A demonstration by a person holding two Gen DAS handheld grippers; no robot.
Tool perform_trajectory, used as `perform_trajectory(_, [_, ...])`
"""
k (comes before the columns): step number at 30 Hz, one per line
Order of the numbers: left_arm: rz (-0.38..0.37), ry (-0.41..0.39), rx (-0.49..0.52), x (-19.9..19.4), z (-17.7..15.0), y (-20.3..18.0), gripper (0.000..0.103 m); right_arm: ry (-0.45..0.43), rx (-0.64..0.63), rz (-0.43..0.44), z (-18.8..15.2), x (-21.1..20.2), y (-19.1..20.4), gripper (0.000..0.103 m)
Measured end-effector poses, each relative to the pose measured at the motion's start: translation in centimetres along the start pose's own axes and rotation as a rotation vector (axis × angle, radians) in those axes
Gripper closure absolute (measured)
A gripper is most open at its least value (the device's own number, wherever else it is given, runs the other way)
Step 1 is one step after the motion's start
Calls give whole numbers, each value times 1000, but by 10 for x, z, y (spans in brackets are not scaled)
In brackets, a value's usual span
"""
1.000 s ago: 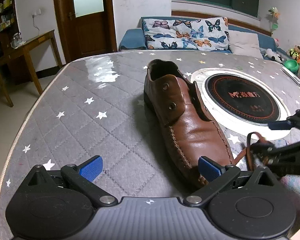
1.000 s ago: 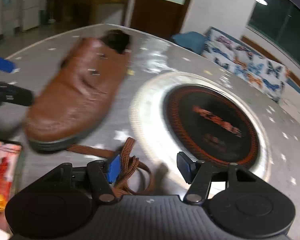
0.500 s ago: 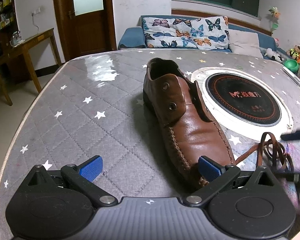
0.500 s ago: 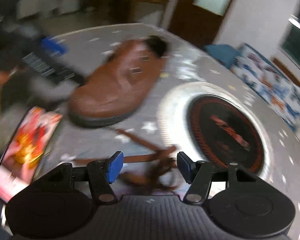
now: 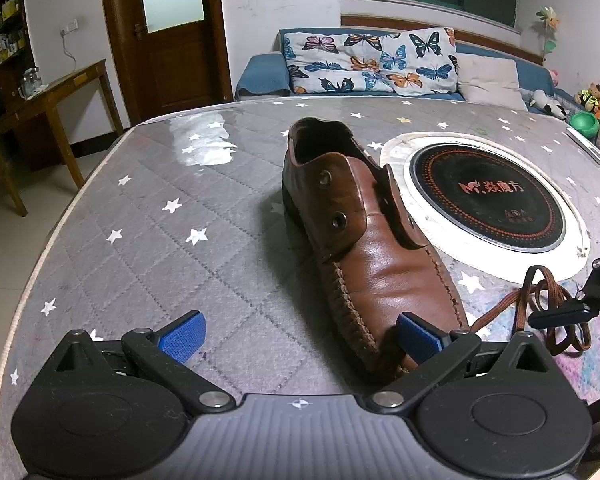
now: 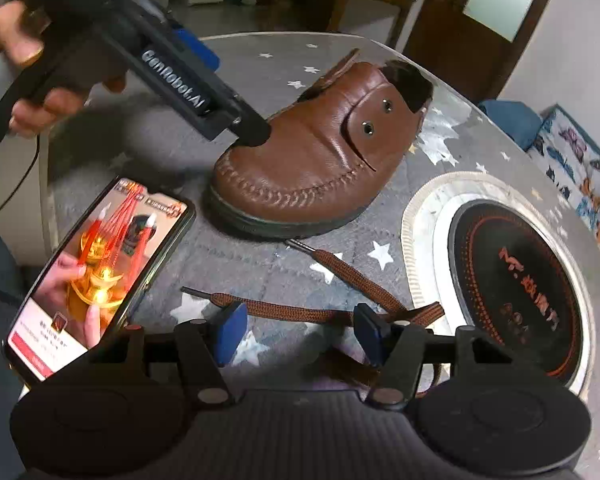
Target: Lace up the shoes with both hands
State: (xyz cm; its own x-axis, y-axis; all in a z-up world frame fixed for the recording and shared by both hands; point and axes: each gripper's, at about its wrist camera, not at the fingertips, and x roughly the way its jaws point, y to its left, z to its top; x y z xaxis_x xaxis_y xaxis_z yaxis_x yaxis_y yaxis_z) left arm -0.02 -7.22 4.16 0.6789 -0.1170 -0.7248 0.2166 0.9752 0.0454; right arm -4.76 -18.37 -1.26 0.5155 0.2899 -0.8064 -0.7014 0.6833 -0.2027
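Note:
A brown leather shoe [image 5: 374,252] lies unlaced on the table, toe toward me, with bare eyelets on its flap. My left gripper [image 5: 300,336] is open and wide, its right pad by the toe. In the right wrist view one of its fingers [image 6: 254,133] touches the toe of the shoe [image 6: 320,152]. A brown lace [image 6: 332,294] lies loose on the table in front of the shoe, looped at the right [image 5: 540,304]. My right gripper [image 6: 300,326] is open just above the lace, one strand running across between its pads without being pinched.
A phone [image 6: 100,272] with a lit screen lies on the table left of the lace. A round black induction plate [image 5: 488,196] in a white ring is set into the tabletop right of the shoe. A hand [image 6: 16,40] holds the left gripper's handle.
The right gripper rolled and swung left, so the phone and the left gripper came into its view, and the lace strand now runs between its pads. The left gripper stayed put.

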Motion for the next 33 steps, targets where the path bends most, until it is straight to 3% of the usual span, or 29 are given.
perform_trajectory(4, [3,1,-3,2,1,1,0,-9,61,9,2,5,-6,52])
perform_trajectory(6, [8,0,-3,2,2,1,0,-12,114,17,3,8,-11,69])
perform_trajectory(9, [12,0,-4,2,3,2,0,-9,190,35,5,10,-18,77])
perform_trajectory(15, [20,0,0,3,3,4,0,0,139,44,5,8,-19,77])
perform_trajectory(20, [21,-1,5,4,4,3,0,-16,-51,39,7,4,-10,56])
perform_trajectory(23, [23,0,6,4,4,3,0,-7,-114,94,13,8,-9,55])
perform_trajectory(26, [30,-3,14,4,4,2,0,1,-98,138,19,14,-16,54])
perform_trajectory(29, [29,-5,22,4,4,3,0,15,-17,186,19,20,-30,55])
perform_trajectory(31, [27,-7,27,4,4,3,0,20,32,196,16,19,-34,63])
perform_trajectory(33, [24,-8,29,5,5,4,0,23,61,191,12,17,-36,78])
